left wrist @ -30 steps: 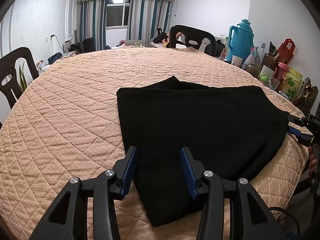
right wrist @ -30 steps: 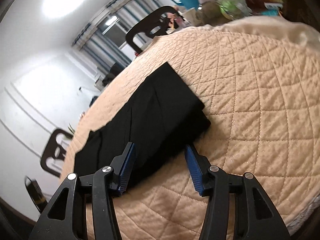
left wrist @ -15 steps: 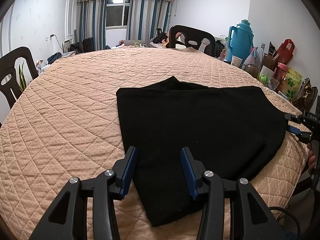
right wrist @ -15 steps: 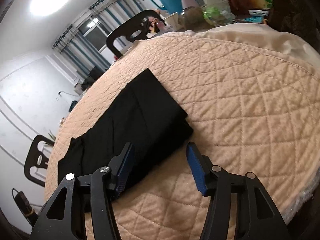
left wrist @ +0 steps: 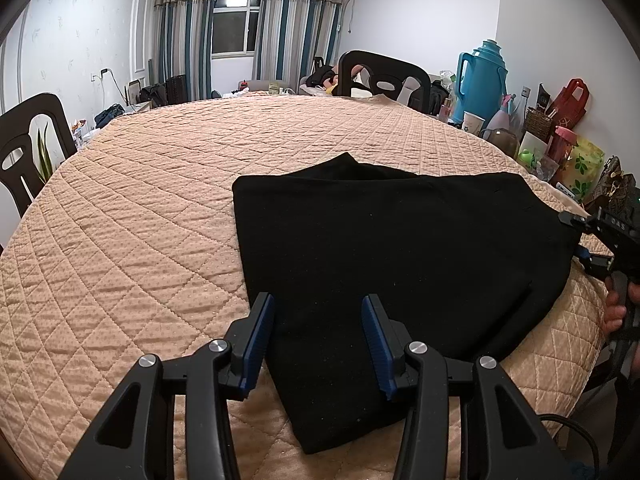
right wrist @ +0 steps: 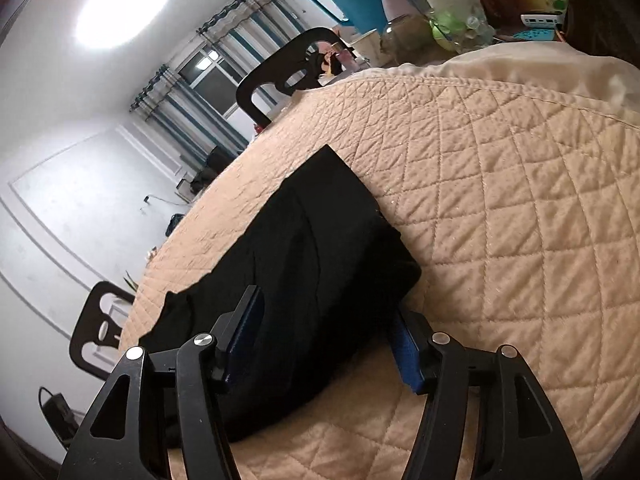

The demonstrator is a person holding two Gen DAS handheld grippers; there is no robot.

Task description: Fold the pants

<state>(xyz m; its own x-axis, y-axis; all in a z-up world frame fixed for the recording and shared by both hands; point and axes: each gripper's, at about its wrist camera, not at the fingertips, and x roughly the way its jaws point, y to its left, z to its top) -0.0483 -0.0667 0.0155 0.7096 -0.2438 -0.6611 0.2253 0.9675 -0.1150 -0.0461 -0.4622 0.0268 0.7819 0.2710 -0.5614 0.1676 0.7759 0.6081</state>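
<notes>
While the black pants are lying part-folded on the quilted table, the left gripper is hovering wide open over their near corner, holding nothing. The right gripper is straddling the opposite edge, also open, perhaps touching cloth. Both should be pinching every layer before lifting evenly.

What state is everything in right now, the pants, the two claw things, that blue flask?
Pants: folded, lying flat on the quilt.
Left gripper: open, over the pants' near edge.
Right gripper: open, straddling the pants' end.
Flask: upright, lid on.
</notes>
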